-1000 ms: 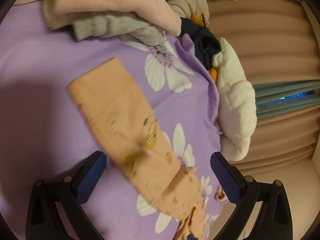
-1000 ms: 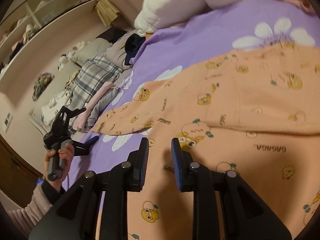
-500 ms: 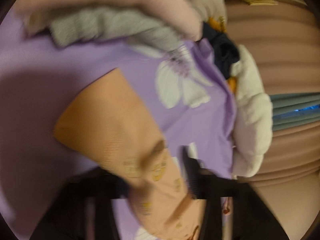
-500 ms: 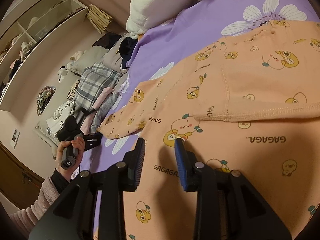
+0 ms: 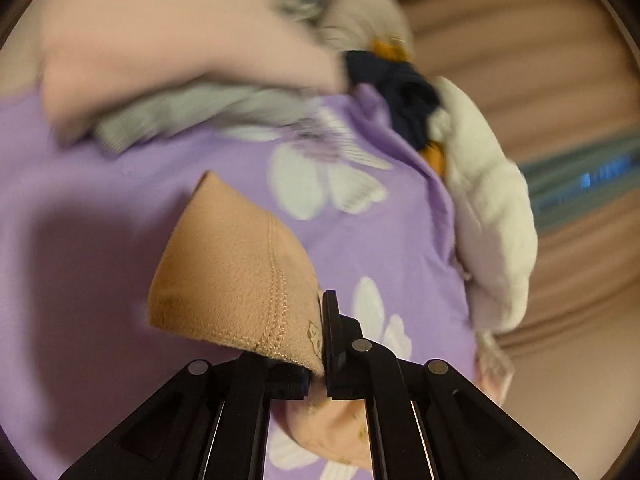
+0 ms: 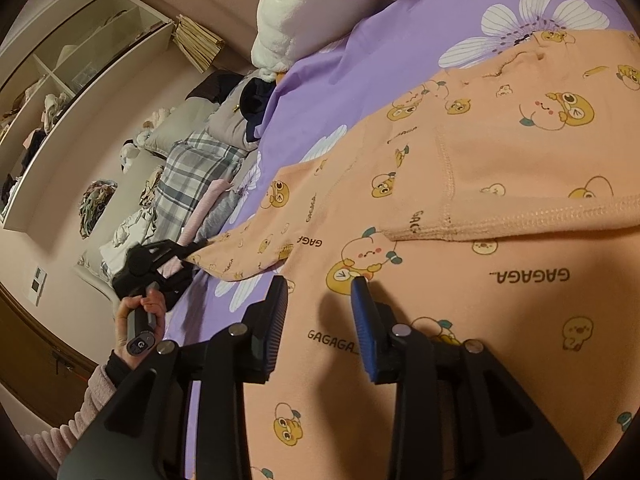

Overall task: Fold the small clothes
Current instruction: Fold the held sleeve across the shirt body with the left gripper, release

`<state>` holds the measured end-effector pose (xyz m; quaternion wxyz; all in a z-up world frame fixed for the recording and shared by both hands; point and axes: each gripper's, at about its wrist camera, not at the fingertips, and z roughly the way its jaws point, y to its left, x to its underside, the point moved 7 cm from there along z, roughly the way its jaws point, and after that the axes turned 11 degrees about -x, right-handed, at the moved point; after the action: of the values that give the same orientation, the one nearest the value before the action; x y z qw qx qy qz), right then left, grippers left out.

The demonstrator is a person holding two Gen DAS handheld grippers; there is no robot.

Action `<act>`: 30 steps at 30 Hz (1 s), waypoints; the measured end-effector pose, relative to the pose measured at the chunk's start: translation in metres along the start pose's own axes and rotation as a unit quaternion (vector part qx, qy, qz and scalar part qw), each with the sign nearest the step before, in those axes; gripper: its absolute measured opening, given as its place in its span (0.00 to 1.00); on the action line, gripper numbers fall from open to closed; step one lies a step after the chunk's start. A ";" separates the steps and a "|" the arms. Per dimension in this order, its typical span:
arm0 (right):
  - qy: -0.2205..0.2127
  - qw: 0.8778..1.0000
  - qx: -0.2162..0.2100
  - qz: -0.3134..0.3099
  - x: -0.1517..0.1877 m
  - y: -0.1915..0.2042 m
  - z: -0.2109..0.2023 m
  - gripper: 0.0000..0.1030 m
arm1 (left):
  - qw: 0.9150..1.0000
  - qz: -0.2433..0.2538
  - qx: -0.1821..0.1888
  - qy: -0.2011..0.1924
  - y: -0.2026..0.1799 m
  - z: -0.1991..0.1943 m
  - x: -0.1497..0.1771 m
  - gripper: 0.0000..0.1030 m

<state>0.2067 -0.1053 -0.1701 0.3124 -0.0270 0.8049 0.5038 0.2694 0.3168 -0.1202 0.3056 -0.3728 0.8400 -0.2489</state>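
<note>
Left gripper (image 5: 318,354): my jaws clamped on sleeve end of peach garment (image 6: 500,184), cuff lifted off purple bed sheet (image 5: 100,200), left view blurred | right gripper (image 6: 320,312): jaws apart, nothing gripped, poised above garment body | hem cut off at frame edge.

"gagaga" is printed repeatedly in dark letters on the orange garment (image 6: 460,292), among its cartoon chicks.

Soft matt knit cloth garment (image 6: 500,184)
</note>
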 end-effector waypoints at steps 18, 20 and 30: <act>-0.099 0.994 0.039 0.017 -0.038 0.010 -0.108 0.35 | 0.947 0.315 0.063 -0.014 -0.240 -0.046 0.159 0.03; -0.113 0.992 0.053 0.026 -0.042 0.002 -0.126 0.36 | 0.939 0.338 0.058 0.003 -0.253 -0.032 0.186 0.03; -0.138 0.982 0.112 0.070 -0.035 -0.051 -0.193 0.40 | 0.876 0.464 -0.037 0.122 -0.254 0.069 0.333 0.09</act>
<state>0.1609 -0.3000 -0.1351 0.3853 0.1348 0.8052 0.4300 0.2598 -0.1076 -0.1132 0.2674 0.0823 0.9558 -0.0904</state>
